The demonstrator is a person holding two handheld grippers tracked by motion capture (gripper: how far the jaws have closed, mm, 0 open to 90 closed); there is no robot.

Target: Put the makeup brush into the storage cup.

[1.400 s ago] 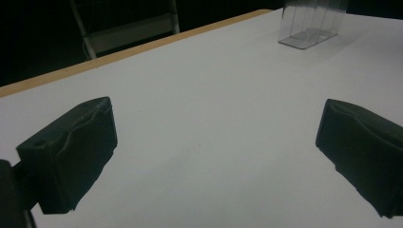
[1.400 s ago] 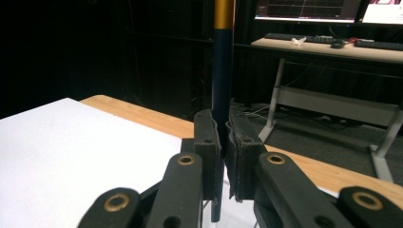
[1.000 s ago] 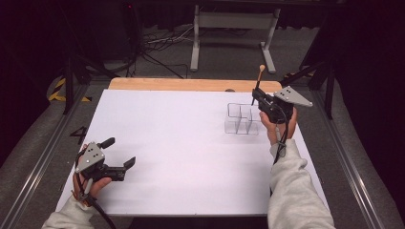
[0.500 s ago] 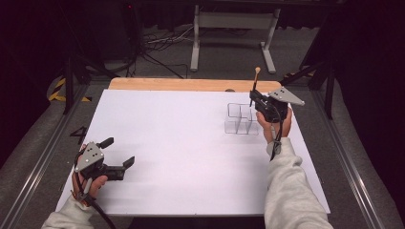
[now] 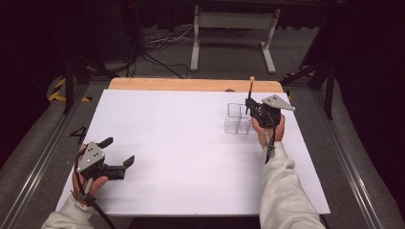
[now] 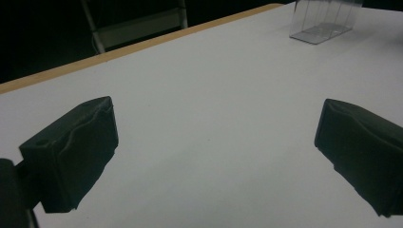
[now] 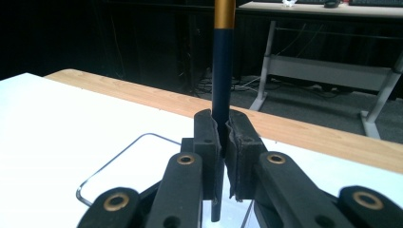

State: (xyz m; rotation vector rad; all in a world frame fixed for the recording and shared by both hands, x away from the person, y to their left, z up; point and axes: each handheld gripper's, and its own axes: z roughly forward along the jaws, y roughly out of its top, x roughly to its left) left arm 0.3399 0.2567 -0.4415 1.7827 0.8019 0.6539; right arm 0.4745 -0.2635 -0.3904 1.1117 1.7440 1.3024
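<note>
**No readable text**

No words, labels, brand marks or nos. legible in any of the three views.
</note>
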